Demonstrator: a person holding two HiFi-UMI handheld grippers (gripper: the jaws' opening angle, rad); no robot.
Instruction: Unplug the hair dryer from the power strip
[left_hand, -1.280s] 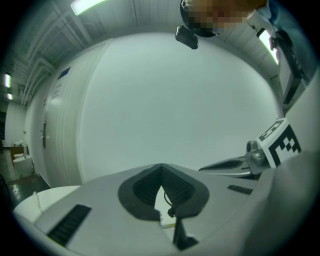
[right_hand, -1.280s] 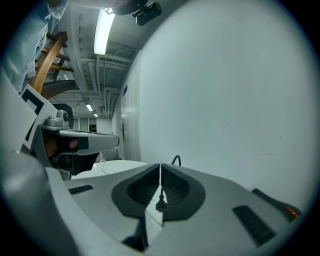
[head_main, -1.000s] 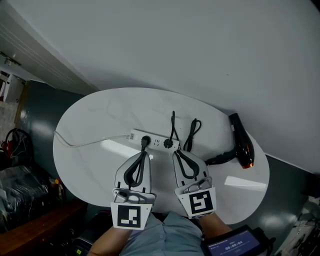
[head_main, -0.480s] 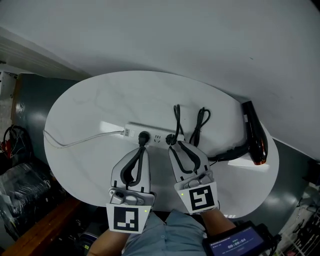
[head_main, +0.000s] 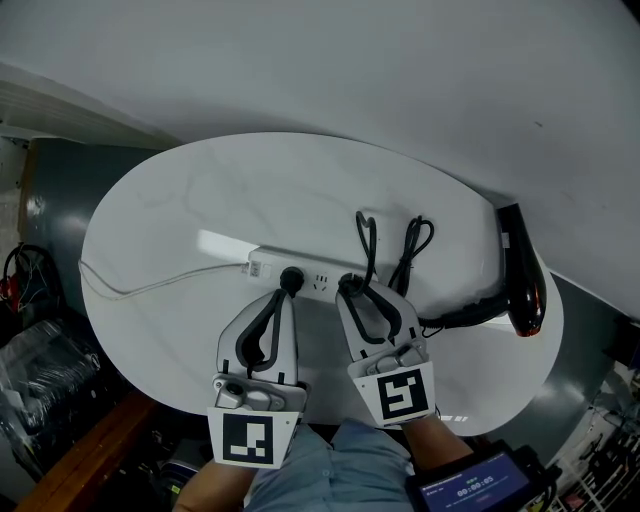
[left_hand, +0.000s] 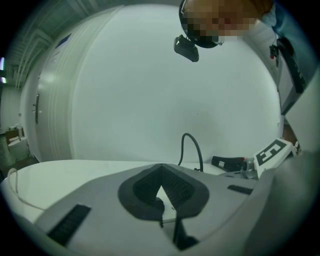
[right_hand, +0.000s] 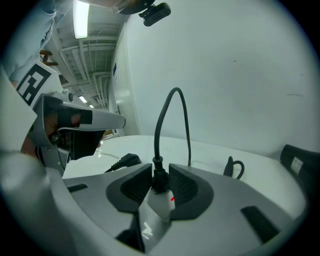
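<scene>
We look down on a white oval desk (head_main: 200, 200) set against a pale wall. The white power strip (head_main: 318, 283) lies across its middle, and its white cable (head_main: 160, 285) trails off to the left edge. Two black plugs sit in the strip: the left plug (head_main: 291, 278) and, further along, the right plug (right_hand: 159, 179).

The right tongs (right_hand: 160, 172) have their jaws opening, and the right plug stands upright between them. The ribbed pads sit close on either side of it, above the white end of the strip. From this plug a black cord (right_hand: 156, 135) climbs, arches over and drops back to the desk behind. The head view shows it lying there in two narrow loops.

The left tongs (left_hand: 160, 170) have their tips pressed together, leaving only a small triangular gap behind them through which white shows. They hold nothing. In the head view these tips lie just at the left plug.

The hair dryer (head_main: 522, 280), black with an orange glint, lies at the desk's far right edge, well apart from both tongs. Its handle points back toward the strip, with the cord running off it.
</scene>
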